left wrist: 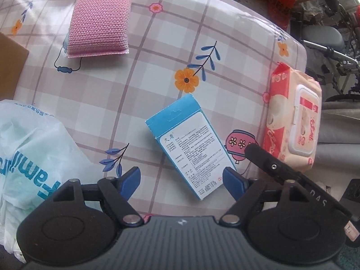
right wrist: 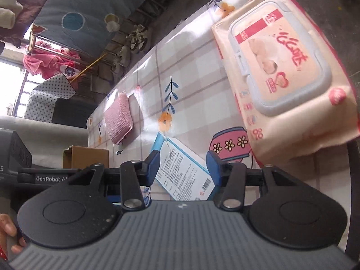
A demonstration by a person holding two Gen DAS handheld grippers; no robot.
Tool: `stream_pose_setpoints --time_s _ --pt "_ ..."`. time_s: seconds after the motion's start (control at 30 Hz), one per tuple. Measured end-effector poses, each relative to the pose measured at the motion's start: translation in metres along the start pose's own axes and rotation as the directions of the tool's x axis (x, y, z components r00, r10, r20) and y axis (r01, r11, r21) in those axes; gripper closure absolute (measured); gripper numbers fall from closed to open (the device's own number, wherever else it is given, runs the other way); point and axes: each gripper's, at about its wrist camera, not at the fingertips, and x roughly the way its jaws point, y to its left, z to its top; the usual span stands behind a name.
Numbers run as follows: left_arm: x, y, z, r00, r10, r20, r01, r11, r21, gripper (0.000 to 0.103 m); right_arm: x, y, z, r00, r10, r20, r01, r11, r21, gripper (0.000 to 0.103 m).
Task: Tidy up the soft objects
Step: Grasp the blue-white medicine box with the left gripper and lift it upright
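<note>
- The left gripper [left wrist: 181,181] is standing wide open, gripping nothing; a blue box [left wrist: 191,148] is lying between its fingers.
- The right gripper [right wrist: 183,168] is partly open and empty.
- A pink scrub sponge [left wrist: 100,22] is lying far ahead of the fingers.
- A wet wipes pack [right wrist: 283,67] is sitting just right of the right fingers.

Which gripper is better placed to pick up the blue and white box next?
Probably the left. The left gripper hangs open above the blue and white box, its blue fingers either side of the near end. The right gripper is also open but views the box at a slant, with the wipes pack close by.
</note>
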Motion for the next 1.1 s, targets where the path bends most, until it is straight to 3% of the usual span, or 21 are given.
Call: stream_pose_setpoints --time_s 0.17,0.3,0.4,0.6,0.87,1.03,1.1 --pt "0.015 0.002 0.007 1.0 -0.018 -0.026 0.017 0.999 -0.039 0.02 0.03 -0.007 0.002 0.996 -0.021 -0.088 0.017 0.999 -0.045 0.058" --pt "0.026 -0.003 0.009 0.999 -0.002 -0.046 0.001 1.0 -0.027 0.012 0.036 -0.007 -0.021 0.982 0.006 -0.188 -0.02 0.997 -0.074 0.058" --pt "0.034 -0.01 0.009 0.998 0.032 -0.046 -0.032 0.999 0.007 0.005 0.031 -0.003 -0.032 0.977 0.007 -0.214 -0.03 0.994 -0.105 0.057" --pt "0.054 -0.025 0.011 0.993 0.112 -0.043 -0.109 0.992 0.064 0.005 0.016 -0.006 -0.036 0.977 -0.026 -0.214 -0.004 0.991 -0.137 0.052" --pt "0.074 -0.024 0.015 0.987 0.143 -0.073 -0.143 0.99 0.006 0.005 -0.004 -0.022 -0.036 0.979 -0.06 -0.197 0.033 0.99 -0.14 0.049" --pt "0.077 -0.022 0.013 0.983 0.163 -0.082 -0.165 0.986 -0.012 0.013 -0.009 -0.029 -0.034 0.983 -0.067 -0.173 0.046 0.992 -0.12 0.048" --pt "0.075 -0.022 0.012 0.983 0.169 -0.068 -0.17 0.985 -0.009 0.021 -0.01 -0.03 -0.034 0.984 -0.069 -0.166 0.05 0.992 -0.114 0.048"
